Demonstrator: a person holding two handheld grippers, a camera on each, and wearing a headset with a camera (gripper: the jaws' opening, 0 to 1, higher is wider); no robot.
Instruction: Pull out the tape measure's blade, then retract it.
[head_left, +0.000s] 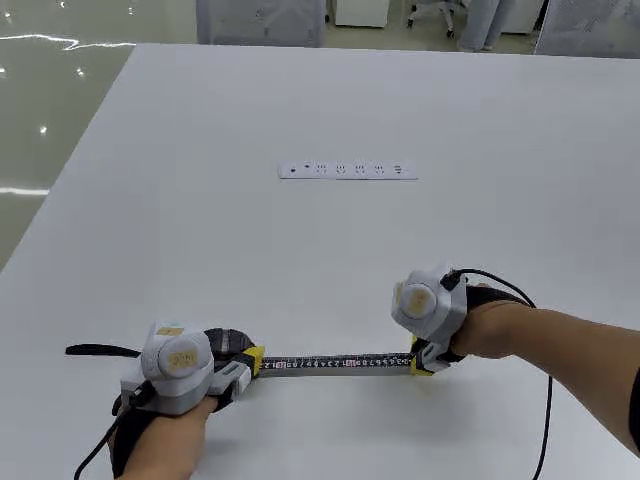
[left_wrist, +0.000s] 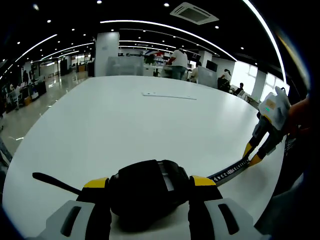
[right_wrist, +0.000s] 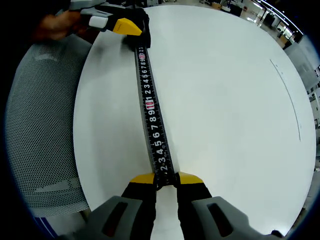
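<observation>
Blade (right_wrist: 149, 106) end hidden (inside right tool (right_wrist: 165, 179)).

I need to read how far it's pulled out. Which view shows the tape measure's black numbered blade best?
The right gripper view: the black numbered blade runs lengthwise from the right gripper, numerals legible. The head view shows it as a thin strip, markings too small. The left gripper view shows a short, foreshortened stretch.

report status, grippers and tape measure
Left gripper shut on tape measure case. Right gripper shut on blade, partly out, straight between them. Power strip far back on table, well clear.
</observation>
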